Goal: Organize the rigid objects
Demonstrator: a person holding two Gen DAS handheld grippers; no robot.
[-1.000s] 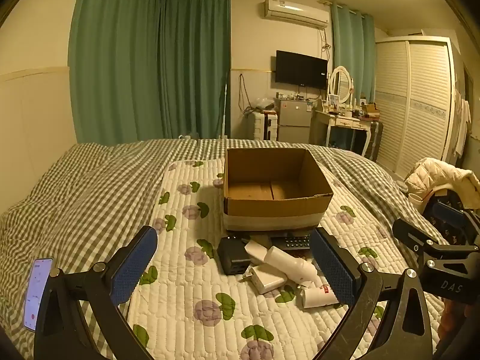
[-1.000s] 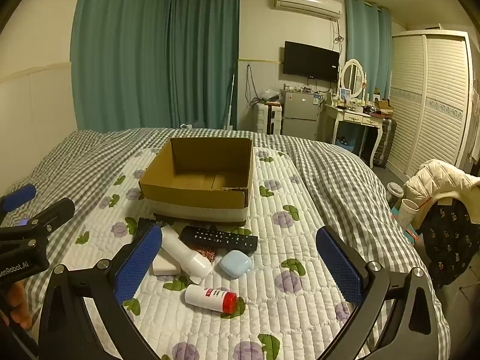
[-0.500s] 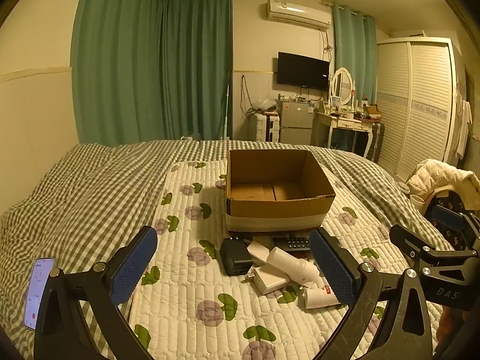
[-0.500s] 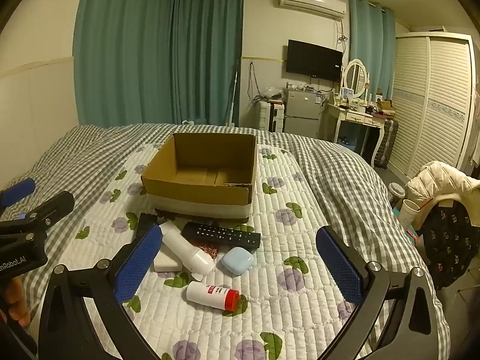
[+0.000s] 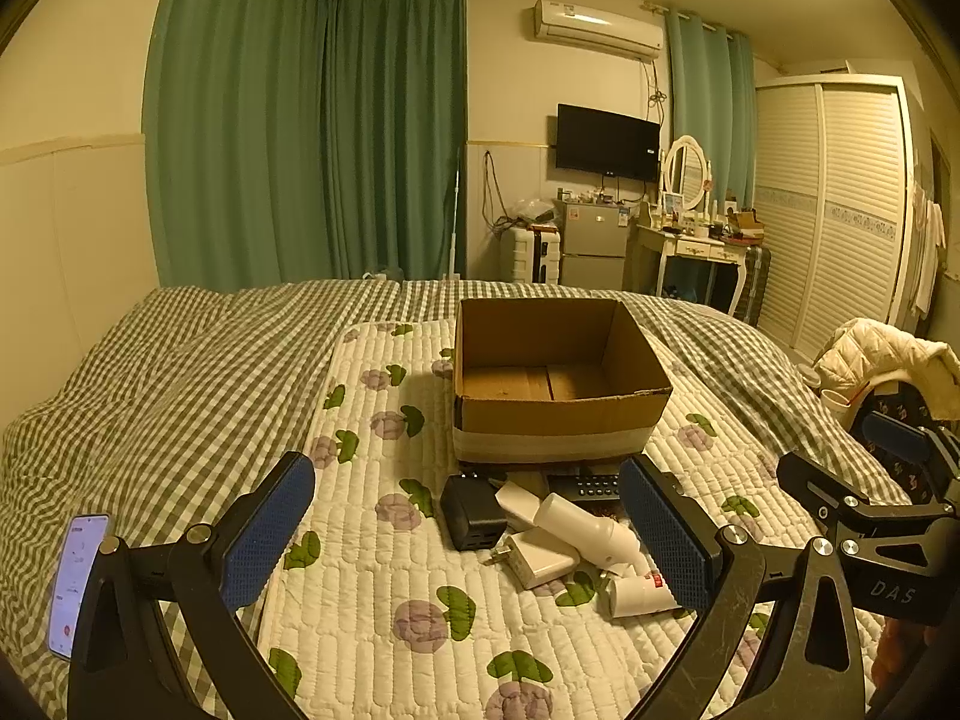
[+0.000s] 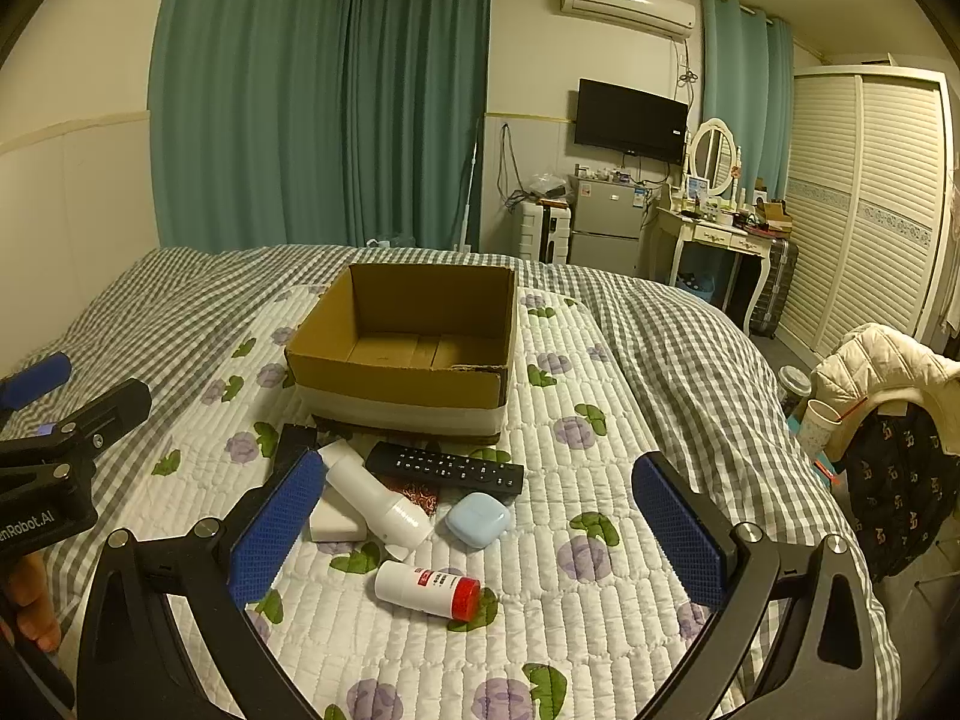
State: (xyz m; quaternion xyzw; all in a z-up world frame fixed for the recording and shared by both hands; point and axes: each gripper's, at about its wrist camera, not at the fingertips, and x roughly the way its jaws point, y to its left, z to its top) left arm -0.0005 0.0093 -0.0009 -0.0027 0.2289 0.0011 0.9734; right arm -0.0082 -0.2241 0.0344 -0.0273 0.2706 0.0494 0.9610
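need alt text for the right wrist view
Open right gripper hovers over a quilted bed above a remote, white bottle, blue earbud case and red-capped bottle, with an empty cardboard box behind.

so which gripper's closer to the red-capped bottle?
Right, likely. The right gripper hangs open just above and behind the red-capped bottle, which lies between its fingers. The left gripper is open, off to the bottle's left.

1. Left black plastic two-finger gripper (image 5: 468, 531): blue mesh-textured pads (image 5: 267, 531), silver screws, white "DAS" lettering seen on its neighbour.
2. Right black plastic two-finger gripper (image 6: 480, 531): matching blue pads (image 6: 678, 537), silver screws.
3. Bare skin of a hand (image 6: 27, 606) at the lower left edge.
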